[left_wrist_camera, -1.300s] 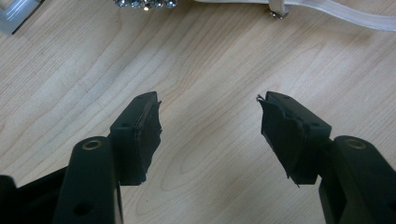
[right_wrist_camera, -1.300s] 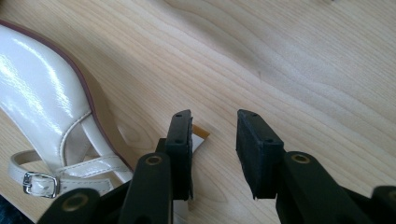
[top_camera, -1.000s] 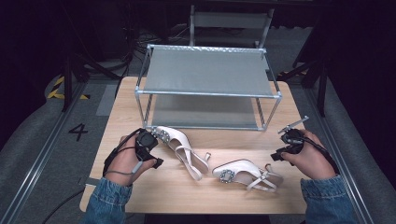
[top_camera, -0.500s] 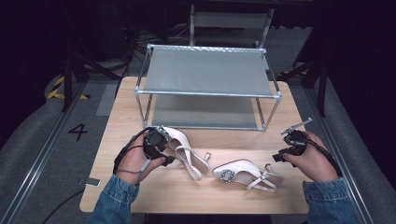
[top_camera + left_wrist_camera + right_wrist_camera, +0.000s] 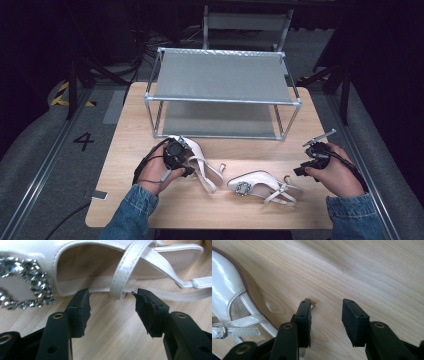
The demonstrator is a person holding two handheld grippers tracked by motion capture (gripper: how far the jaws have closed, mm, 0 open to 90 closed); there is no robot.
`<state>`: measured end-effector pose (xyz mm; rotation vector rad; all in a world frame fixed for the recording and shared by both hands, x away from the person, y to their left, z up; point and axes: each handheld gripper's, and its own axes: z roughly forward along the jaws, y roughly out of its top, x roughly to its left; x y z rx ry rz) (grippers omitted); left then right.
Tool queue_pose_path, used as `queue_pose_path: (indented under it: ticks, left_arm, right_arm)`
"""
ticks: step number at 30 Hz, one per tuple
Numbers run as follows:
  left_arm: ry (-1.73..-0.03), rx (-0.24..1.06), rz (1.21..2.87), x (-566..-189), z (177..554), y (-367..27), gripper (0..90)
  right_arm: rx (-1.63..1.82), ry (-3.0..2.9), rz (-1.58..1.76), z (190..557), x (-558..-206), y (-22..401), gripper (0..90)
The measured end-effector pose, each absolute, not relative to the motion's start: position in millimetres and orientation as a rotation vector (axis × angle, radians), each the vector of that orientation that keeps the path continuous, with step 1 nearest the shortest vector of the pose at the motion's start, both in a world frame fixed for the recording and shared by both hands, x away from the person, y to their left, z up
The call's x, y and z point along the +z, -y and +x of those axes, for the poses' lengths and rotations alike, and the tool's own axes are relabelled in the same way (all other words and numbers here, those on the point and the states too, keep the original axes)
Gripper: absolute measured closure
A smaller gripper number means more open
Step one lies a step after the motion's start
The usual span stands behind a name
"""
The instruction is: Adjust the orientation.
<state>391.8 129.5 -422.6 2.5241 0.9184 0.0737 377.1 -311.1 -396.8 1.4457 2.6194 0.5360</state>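
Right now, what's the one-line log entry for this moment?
left gripper: closing, open beside left shoe | right gripper: opening, empty | right shoe: on table

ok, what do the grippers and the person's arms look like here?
Both grippers are black. The left gripper has two blocky black fingers with rubbery pads, bolt holes and brass-coloured eyelets; the right gripper is the same build. In the high view a black cable loops from the left one, and a grey plate tops the right. Blue denim sleeves, black hand straps.

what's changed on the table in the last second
The left tongs moved right and down to the left shoe, jaws closing a little around its strap, not gripping yet. The right tongs opened slightly, holding nothing. Both shoes and the rack stayed put.
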Motion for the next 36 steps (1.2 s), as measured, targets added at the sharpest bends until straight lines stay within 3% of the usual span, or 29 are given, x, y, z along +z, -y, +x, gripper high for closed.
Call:
queue_pose_path:
  ticks: [7, 14, 23, 36]
  left_arm:
    - [-0.897, 0.046, 2.515, -430, 395, -125, 53.5]
    - [-0.896, 0.008, 2.528, -427, 393, -126, 81.7]
    - [-0.893, 0.035, 2.531, -410, 383, -131, 82.5]
    - [-0.933, 0.237, 2.505, -375, 371, -147, 82.6]
  right_arm:
    - [0.527, -2.625, 1.457, 375, -400, 314, 59.0]
    - [0.527, -2.625, 1.453, 376, -400, 313, 58.5]
    - [0.532, -2.627, 1.442, 378, -399, 310, 58.2]
    - [0.525, -2.634, 1.433, 378, -401, 307, 57.9]
